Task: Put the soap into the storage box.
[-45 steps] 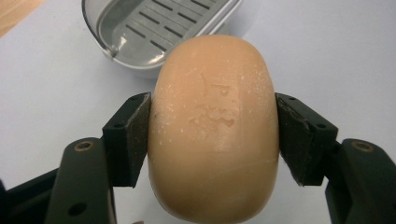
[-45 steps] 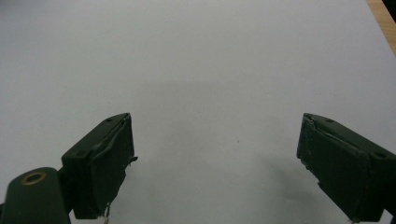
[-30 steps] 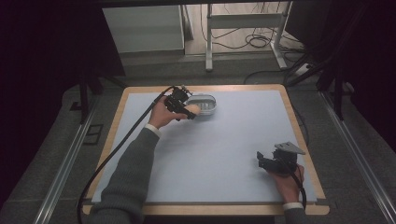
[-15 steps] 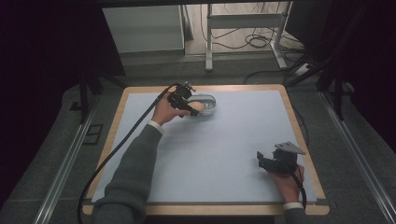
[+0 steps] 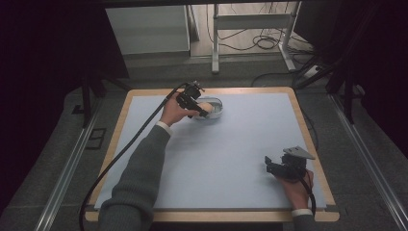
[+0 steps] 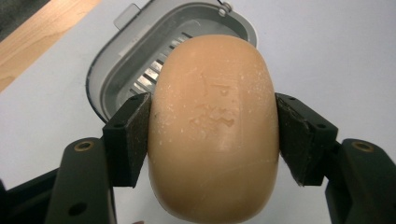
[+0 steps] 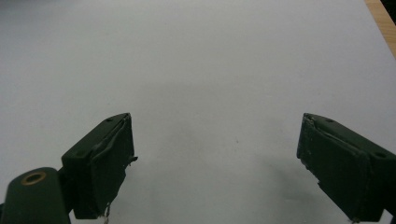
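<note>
Soap bar (image 6: 214, 126) clamped in left tool (image 6: 214, 135), held just above grey slotted dish (image 6: 122, 65) at worktop (image 5: 250, 159) far edge. Not seated/released yet. Right tool (image 7: 215, 158) wide open, empty, well away from dish.

We read this as a lab or recording setup, not a home. We see a wood-edged table (image 5: 308, 139) covered by a pale blue mat (image 5: 240, 154), boxed in by dark curtains (image 5: 43, 57) on both sides. Metal rails (image 5: 65, 178) run along the grey carpeted floor beside it. Past the far edge we see a white metal frame (image 5: 250, 24), loose cables (image 5: 264, 41) on the floor and a pale cabinet (image 5: 146, 29).
</note>
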Demonstrator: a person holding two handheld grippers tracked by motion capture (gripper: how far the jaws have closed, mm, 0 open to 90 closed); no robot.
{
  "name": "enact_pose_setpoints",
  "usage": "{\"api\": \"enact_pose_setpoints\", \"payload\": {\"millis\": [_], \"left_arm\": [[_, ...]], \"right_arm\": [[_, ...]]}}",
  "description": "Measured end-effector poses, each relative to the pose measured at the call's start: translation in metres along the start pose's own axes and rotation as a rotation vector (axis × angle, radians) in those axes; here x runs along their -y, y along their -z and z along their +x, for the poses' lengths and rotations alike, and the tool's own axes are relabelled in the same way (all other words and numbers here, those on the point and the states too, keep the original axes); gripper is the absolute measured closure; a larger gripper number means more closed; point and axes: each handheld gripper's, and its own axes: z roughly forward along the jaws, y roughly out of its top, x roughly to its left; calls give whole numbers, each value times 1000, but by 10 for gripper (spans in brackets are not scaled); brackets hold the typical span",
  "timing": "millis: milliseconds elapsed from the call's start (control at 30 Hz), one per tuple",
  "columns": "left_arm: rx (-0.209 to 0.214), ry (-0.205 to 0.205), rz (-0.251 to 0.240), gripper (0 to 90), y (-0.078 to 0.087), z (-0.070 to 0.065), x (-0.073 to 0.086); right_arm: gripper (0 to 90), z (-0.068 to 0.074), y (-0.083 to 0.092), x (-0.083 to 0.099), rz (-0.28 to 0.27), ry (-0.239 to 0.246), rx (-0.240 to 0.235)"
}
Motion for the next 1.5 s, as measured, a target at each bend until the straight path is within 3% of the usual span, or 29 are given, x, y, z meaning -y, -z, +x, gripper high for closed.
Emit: {"api": "enact_pose_setpoints", "payload": {"millis": [133, 400, 833, 900, 1167, 1500], "left_arm": [[-15, -4, 9, 329, -7, 2, -7], [-2, -7, 36, 328, -23, 8, -19], [7, -11, 42, 319, -35, 11, -22], [23, 4, 26, 291, -32, 9, -23], [-10, -36, 19, 201, -16, -5, -20], [-42, -51, -30, 197, 12, -23, 7]], "right_arm": [[112, 0, 0, 0, 0, 2, 2], [112, 0, 0, 0, -1, 2, 3], [112, 0, 0, 0, 1, -2, 1], [112, 0, 0, 0, 0, -2, 2], [112, 0, 0, 0, 0, 3, 5], [112, 1, 0, 0, -2, 8, 6]]}}
